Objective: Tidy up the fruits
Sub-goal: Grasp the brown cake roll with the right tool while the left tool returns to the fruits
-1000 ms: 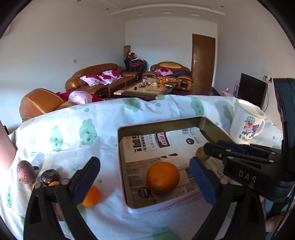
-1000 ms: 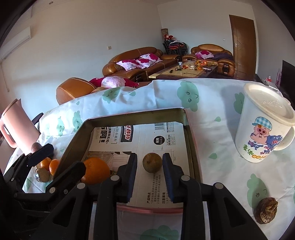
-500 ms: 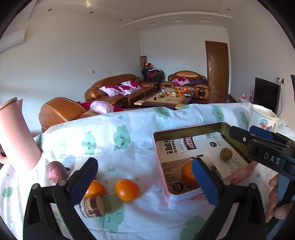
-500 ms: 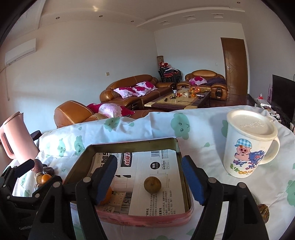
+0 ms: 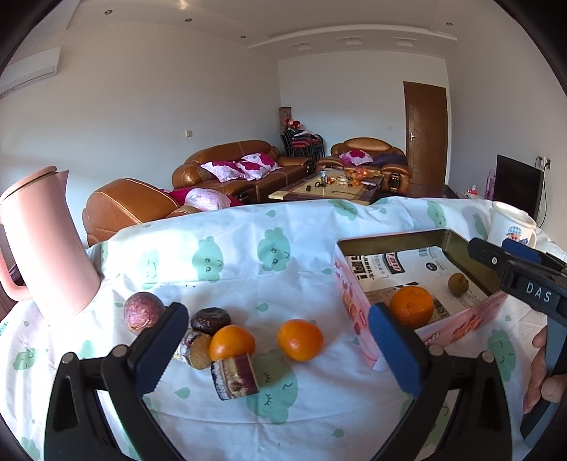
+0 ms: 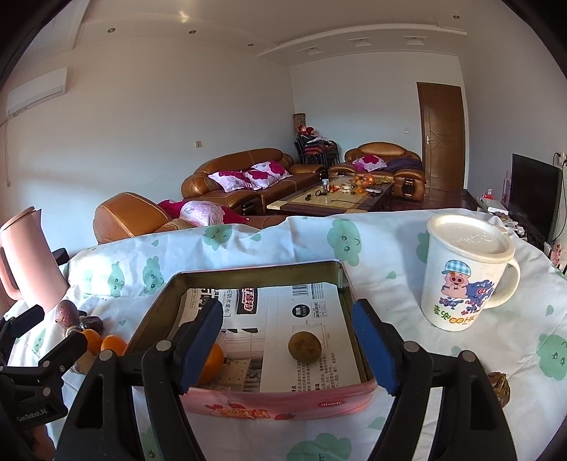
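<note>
The right gripper [image 6: 287,349] has let go the small brown fruit [image 6: 304,346] in the tin [image 6: 283,404], jaws opening and empty, so the wide-open, empty left gripper [image 5: 276,349] should centre on one orange [image 5: 299,339] before closing.

Warm daylight is falling from the right across the white cloth with green cartoon prints [image 5: 248,248], leaving soft shadows to the left of the round orange fruits [image 5: 299,339]. Recessed ceiling spotlights [image 6: 184,16] are glaring faintly. Both fisheye views are bending the walls and darkening to black at the corners. Near things are showing sharp; the far brown leather sofa [image 6: 248,170] is looking slightly soft.
</note>
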`<state>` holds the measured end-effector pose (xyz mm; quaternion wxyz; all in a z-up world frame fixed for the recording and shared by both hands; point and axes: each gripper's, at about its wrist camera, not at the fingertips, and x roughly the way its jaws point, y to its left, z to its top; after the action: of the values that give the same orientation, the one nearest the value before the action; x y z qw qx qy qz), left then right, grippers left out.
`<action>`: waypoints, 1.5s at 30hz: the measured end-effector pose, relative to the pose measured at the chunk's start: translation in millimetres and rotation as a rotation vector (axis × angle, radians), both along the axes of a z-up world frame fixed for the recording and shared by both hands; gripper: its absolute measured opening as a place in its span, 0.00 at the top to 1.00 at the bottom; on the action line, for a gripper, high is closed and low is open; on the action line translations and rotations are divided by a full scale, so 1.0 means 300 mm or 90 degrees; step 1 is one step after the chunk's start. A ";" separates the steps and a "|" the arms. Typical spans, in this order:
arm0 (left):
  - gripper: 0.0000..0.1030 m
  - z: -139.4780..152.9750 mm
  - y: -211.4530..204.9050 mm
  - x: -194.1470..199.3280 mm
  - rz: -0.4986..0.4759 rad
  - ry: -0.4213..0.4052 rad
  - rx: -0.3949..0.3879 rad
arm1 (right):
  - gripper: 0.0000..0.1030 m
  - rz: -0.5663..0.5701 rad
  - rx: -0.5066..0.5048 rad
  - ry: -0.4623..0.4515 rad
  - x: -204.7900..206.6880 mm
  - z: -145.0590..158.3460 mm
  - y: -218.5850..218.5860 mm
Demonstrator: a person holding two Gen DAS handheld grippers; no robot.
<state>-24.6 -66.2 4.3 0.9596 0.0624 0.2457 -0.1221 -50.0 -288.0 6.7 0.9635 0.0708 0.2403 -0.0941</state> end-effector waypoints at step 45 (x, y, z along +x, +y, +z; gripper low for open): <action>0.00 0.021 0.553 0.174 0.182 0.079 -0.010 | 0.58 0.250 0.060 0.243 0.223 -0.163 0.724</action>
<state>27.5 99.7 10.5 0.9505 0.0114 0.3102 0.0100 16.9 -70.6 -42.2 0.8962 0.0489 0.4308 0.0942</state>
